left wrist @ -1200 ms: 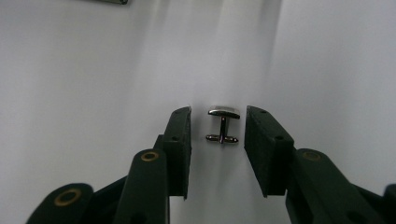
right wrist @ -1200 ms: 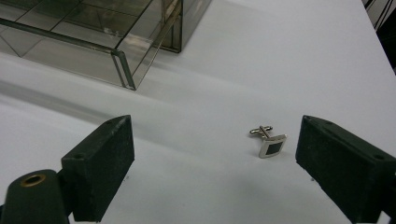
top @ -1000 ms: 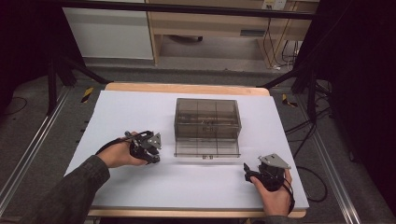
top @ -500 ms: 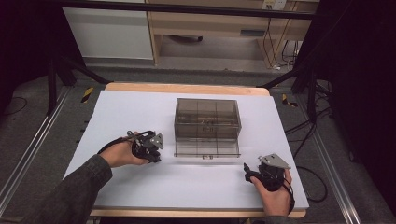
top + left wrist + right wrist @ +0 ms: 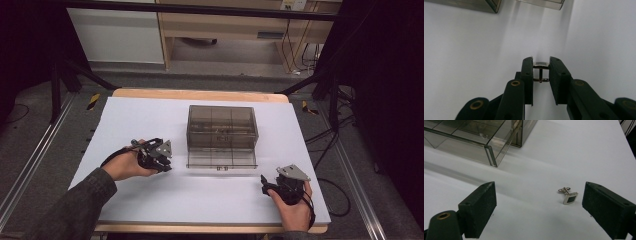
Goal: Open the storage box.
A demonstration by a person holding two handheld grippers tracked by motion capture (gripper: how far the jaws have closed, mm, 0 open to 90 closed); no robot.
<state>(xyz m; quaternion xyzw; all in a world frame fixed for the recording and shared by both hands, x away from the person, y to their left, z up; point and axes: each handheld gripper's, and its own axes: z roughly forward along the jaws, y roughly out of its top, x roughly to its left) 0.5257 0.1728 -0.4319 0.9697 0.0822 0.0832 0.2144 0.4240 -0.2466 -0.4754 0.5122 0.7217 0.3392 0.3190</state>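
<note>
1. Your left hand-held gripper [image 5: 541, 72] has just been closing, and its jaws now stand narrow with a small metal cufflink [image 5: 541, 65] pinched between the pads, low over the white counter [image 5: 474, 62].
2. In the high view that same left hand-held gripper [image 5: 159, 161] sits just to the left of the clear box's pulled-out drawer.
3. Your right hand-held gripper [image 5: 539, 205] has its jaws wide apart and grips nothing; a second cufflink [image 5: 569, 196], silver with a dark square face, lies on the counter between the pads, nearer one of them and touching neither.
4. In the high view your right hand-held gripper [image 5: 272, 187] rests near the counter's front right.
5. The smoky clear box [image 5: 222, 129] stands mid-counter, its drawer [image 5: 220, 159] drawn out toward you.
6. The drawer is split into compartments; whether anything lies in them is too faint to tell.
</note>
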